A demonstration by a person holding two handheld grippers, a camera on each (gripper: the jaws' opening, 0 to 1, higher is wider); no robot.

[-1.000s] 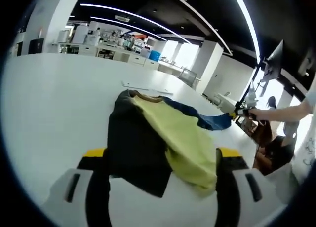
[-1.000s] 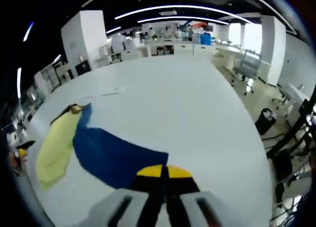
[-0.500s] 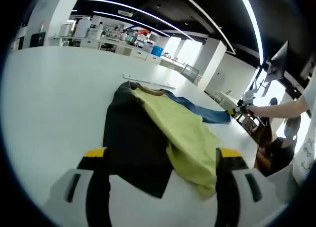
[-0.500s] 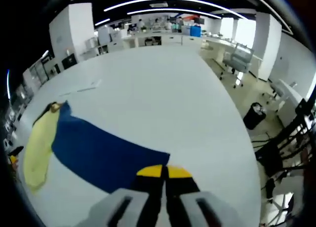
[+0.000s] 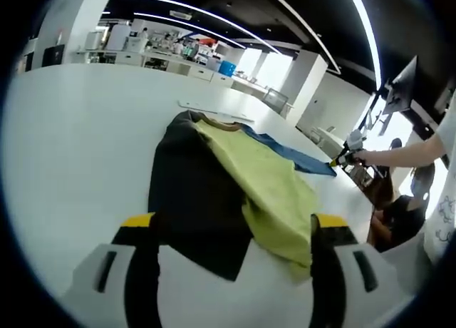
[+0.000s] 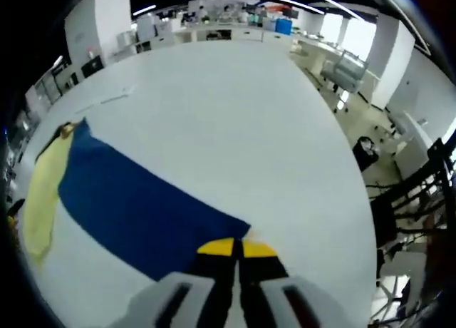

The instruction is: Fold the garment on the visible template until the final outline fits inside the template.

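Observation:
A garment with black, yellow-green and blue panels lies on the white table [image 5: 64, 128]. In the left gripper view its black part [image 5: 189, 192] and yellow-green part [image 5: 271, 192] reach down between the wide-apart jaws of my left gripper [image 5: 234, 222], which is open. The blue panel [image 5: 296, 157] stretches right to my right gripper [image 5: 344, 157], held by a person's hand. In the right gripper view the blue panel [image 6: 135, 207] is pulled flat, and my right gripper [image 6: 235, 248] is shut on its corner. The yellow-green part [image 6: 39, 200] lies at the left.
A thin pale strip [image 5: 214, 113] lies flat on the table just beyond the collar, also visible as a strip [image 6: 107, 98] in the right gripper view. Off the table's edge stand office chairs [image 6: 349, 75], a bin [image 6: 367, 148] and a seated person [image 5: 399, 214].
My right gripper has drawn the blue panel outward, away from the rest of the garment, so it now lies longer and flatter. The left gripper has stayed over the black and yellow-green parts.

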